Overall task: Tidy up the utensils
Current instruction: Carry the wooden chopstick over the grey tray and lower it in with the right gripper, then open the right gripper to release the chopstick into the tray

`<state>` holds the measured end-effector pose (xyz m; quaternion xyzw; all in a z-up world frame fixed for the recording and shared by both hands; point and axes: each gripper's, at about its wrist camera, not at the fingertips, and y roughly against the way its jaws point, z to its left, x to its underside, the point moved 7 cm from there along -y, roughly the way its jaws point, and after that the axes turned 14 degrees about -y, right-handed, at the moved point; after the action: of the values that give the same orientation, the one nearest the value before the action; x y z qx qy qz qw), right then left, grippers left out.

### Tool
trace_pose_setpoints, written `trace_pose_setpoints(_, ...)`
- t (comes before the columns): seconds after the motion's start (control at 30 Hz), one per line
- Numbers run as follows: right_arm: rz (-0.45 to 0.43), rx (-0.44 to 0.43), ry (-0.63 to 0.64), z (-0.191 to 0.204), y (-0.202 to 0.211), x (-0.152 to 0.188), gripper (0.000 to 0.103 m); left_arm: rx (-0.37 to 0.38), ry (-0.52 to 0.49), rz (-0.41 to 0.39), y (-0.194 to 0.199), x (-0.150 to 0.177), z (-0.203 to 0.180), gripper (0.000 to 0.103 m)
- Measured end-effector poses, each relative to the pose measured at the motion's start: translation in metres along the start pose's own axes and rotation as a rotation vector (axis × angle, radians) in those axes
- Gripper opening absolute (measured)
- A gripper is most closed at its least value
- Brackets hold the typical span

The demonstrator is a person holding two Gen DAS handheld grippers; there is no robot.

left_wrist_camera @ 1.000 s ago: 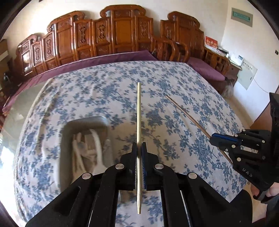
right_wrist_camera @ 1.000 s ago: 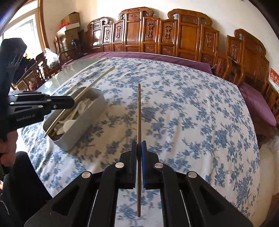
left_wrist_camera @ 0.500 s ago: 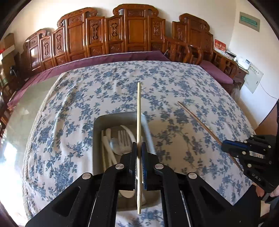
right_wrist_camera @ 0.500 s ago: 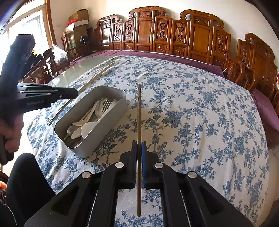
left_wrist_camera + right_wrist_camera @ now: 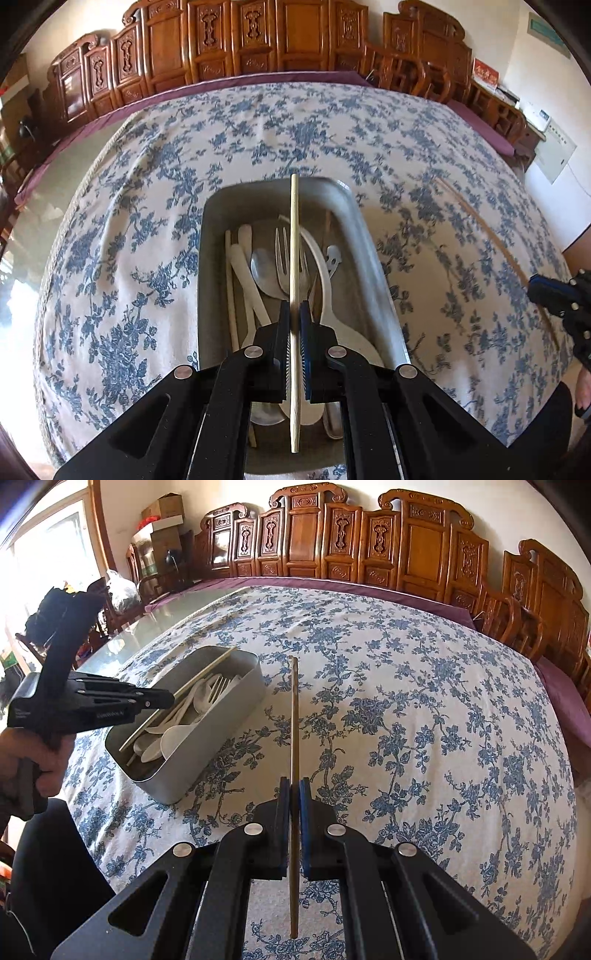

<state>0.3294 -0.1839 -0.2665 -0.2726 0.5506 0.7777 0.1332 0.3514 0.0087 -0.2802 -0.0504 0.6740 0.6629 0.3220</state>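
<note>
The left tongs [image 5: 294, 314] are clamping a pale chopstick [image 5: 294, 236] and holding it lengthwise over the grey metal tray [image 5: 373, 258], which is sitting on the flowered cloth of the desk [image 5: 129, 229]. Inside the tray, a metal fork [image 5: 282, 254], a metal spoon [image 5: 263, 269] and several white plastic spoons [image 5: 328, 295] are already lying together, with what may be another chopstick along the wall at 9 o'clock, though glare is making that hard to confirm.

The right tongs [image 5: 294, 794] are gripping a second, darker chopstick [image 5: 294, 716] above bare cloth, with the tray lying toward 10 o'clock from them and well apart. From that side the left tongs [image 5: 166, 698] are showing just above the tray, their chopstick slanting over its contents without yet resting among them.

Judging by this, most of the sorting is looking finished: the cutlery is in, and two chopsticks are waiting to be let go into the tray, the left one first.
</note>
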Motion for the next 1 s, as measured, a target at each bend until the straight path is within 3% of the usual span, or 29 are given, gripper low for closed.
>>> trace_pose_setpoints(0.27, 0.003, -0.007, -0.003, 0.005, -0.005, 0.0, 0.006, 0.004, 0.009, 0.05, -0.017, 0.015, 0.001, 0.004)
trace_pose_setpoints(0.57, -0.005, -0.029, 0.018, 0.034, -0.005, -0.008, 0.006, -0.004, 0.013, -0.027, 0.017, 0.013, 0.012, 0.025)
trace_pose_setpoints(1.0, 0.007, -0.075, 0.069, 0.111, -0.023, -0.025, 0.006, -0.053, 0.064, -0.122, 0.078, 0.027, 0.065, 0.027)
